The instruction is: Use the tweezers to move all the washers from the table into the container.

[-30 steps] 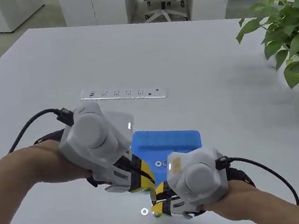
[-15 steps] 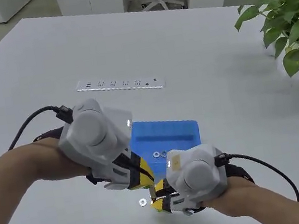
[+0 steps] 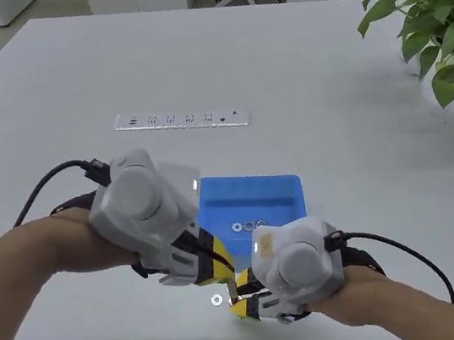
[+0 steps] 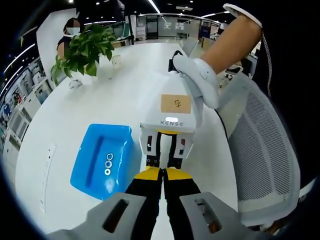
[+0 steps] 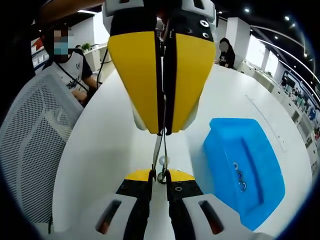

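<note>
Left gripper view, white housing of the right gripper (image 4: 162, 161): small grey letters (image 4: 171, 122) printed across the front, read as "XENSE" (first letter unsure, could be a K). Just above them, tan sticker (image 4: 175, 103) with a handwritten mark, roughly "0x". Head view: markings on the power strip (image 3: 182, 120) too small to read.

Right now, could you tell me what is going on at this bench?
A person holds the tweezers with both grippers: the left gripper clamps them and the right gripper is shut on them near their tips. Three washers lie in the blue container. One more washer lies on the table beside the grippers, not yet picked up.
</note>
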`<control>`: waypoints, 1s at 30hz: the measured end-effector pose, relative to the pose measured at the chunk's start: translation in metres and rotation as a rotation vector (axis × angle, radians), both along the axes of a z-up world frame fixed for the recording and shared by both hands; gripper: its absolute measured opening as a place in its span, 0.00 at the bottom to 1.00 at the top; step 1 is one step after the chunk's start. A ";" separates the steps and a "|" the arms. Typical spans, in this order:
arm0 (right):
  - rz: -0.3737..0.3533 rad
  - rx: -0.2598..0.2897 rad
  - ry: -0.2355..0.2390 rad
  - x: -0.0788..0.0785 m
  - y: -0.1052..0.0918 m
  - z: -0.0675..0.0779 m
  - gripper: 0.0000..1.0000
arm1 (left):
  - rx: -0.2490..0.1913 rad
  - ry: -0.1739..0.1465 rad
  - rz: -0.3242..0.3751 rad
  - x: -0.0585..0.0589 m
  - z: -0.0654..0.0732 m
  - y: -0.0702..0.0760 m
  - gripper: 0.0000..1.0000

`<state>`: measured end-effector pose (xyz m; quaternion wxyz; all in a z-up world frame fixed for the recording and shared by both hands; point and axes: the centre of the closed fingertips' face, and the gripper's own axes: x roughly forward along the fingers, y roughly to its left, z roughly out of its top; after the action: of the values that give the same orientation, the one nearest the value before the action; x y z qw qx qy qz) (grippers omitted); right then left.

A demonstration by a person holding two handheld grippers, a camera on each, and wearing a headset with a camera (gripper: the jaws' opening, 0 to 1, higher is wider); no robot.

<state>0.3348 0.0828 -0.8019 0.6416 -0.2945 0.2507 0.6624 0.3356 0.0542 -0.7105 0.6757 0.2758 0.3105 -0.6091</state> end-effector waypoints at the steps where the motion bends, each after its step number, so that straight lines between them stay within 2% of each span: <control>1: -0.003 0.001 0.004 0.000 0.000 0.000 0.12 | -0.003 0.002 0.002 0.000 0.000 0.000 0.05; 11: -0.014 0.000 0.020 0.000 -0.001 0.000 0.10 | -0.016 0.002 0.006 -0.003 0.004 -0.005 0.05; 19: -0.004 -0.006 0.015 -0.002 -0.002 0.000 0.09 | -0.013 0.001 0.006 -0.004 0.004 -0.004 0.05; 30: -0.006 -0.001 0.003 -0.003 -0.002 0.010 0.09 | -0.021 -0.012 0.012 -0.001 0.010 -0.003 0.05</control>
<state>0.3319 0.0804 -0.7922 0.6431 -0.2930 0.2528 0.6608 0.3341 0.0509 -0.7005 0.6839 0.2704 0.3017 -0.6067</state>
